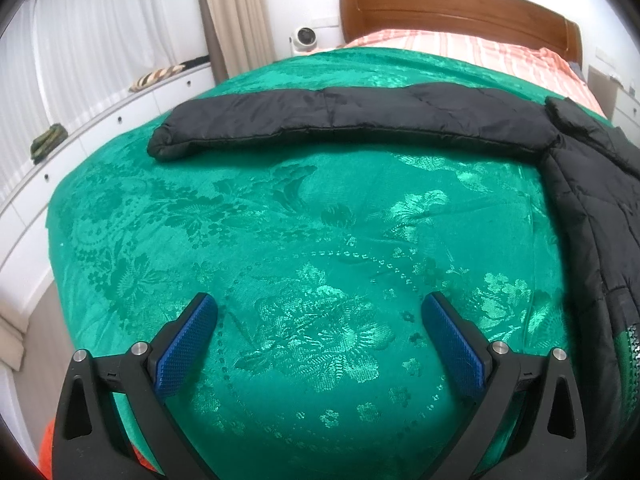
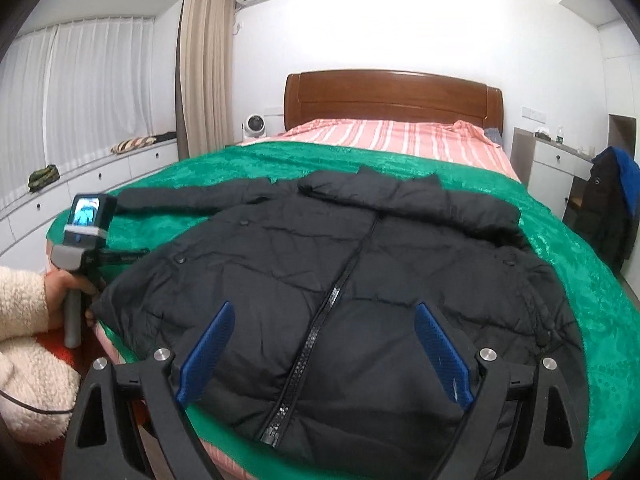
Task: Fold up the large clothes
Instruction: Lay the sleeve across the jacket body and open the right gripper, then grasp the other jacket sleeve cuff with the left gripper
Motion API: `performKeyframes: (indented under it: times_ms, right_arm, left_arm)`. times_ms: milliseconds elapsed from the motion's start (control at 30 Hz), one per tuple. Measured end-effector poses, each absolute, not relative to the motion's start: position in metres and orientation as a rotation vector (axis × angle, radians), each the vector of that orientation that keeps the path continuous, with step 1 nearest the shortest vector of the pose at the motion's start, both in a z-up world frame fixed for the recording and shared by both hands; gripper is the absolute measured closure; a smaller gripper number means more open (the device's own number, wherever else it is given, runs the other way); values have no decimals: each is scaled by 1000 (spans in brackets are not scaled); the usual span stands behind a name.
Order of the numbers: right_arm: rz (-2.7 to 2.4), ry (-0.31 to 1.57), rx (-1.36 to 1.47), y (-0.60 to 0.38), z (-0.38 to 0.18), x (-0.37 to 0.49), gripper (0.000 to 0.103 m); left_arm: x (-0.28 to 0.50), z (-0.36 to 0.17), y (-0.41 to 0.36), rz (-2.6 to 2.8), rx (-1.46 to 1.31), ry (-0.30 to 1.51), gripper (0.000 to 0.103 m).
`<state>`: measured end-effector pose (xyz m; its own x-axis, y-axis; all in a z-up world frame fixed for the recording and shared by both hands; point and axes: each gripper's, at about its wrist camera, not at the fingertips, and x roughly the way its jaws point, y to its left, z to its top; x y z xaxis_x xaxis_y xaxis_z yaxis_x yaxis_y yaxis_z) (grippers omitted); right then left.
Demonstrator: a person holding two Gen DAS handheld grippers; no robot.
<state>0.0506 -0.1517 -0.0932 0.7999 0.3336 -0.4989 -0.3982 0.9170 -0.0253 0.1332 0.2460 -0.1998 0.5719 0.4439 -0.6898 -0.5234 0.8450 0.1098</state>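
Observation:
A black puffer jacket [image 2: 340, 280] lies flat, front up and zipped, on the green bedspread [image 2: 600, 280]. One sleeve [image 1: 320, 120] stretches out to the left across the spread in the left wrist view; the jacket body [image 1: 592, 208] is at the right edge there. My left gripper [image 1: 320, 308] is open and empty above bare green spread, well short of the sleeve. My right gripper [image 2: 324, 316] is open and empty, hovering over the jacket's lower front near the zipper [image 2: 320, 320]. The left gripper's handle [image 2: 84, 232], held by a hand, shows in the right wrist view.
The bed has a wooden headboard [image 2: 392, 96] and a pink striped sheet [image 2: 400, 136] beyond the spread. White drawers [image 2: 80, 192] run under the curtained window on the left. A small fan [image 2: 253, 125] stands by the bed. A nightstand [image 2: 560, 160] and hung dark clothes [image 2: 608, 208] are on the right.

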Motion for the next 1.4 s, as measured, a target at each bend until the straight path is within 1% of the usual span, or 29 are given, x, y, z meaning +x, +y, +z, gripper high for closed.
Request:
performKeyframes:
  times_ms: [233, 500, 967, 1233, 1400]
  right_arm:
    - [418, 484, -151, -146, -96, 48, 12]
    - [414, 501, -141, -150, -101, 51, 12]
    - [408, 498, -130, -154, -102, 53, 12]
    - [410, 494, -126, -156, -101, 52, 12]
    - [400, 485, -118, -159, -99, 51, 12]
  left_arm:
    - [133, -199, 244, 567, -113, 777, 0]
    - [132, -199, 244, 559, -129, 789, 0]
    - [139, -181, 256, 473, -258, 952, 0]
    - [144, -156, 255, 388, -330, 907, 0]
    - [144, -147, 293, 329, -563, 822, 0]
